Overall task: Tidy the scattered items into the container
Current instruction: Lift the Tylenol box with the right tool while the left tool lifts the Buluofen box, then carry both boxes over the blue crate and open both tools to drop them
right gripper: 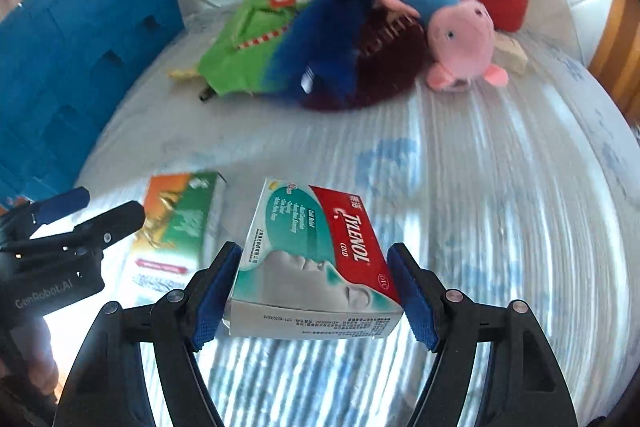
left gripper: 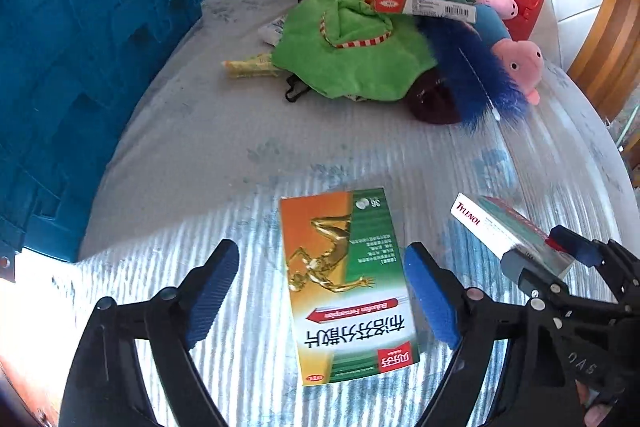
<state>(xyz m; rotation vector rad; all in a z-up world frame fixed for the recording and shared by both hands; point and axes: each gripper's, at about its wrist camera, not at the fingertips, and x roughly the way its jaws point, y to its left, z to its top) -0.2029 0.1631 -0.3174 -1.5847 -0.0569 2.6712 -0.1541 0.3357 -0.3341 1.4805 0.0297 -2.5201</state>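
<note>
The right gripper (right gripper: 314, 291) was clamped on the Tylenol box (right gripper: 316, 267), lifted off the mattress (right gripper: 500, 227), probably headed for the blue crate (right gripper: 80, 67) at the left edge. The left gripper (left gripper: 320, 291) hung open around the ibuprofen box (left gripper: 344, 283), not squeezing it.

The left gripper (left gripper: 322, 293) stands wide over the orange-green box (left gripper: 344, 283) (lying flat on the bed (left gripper: 192, 147)); the right gripper (left gripper: 548, 253) clamps a Tylenol box (left gripper: 500, 227).
</note>
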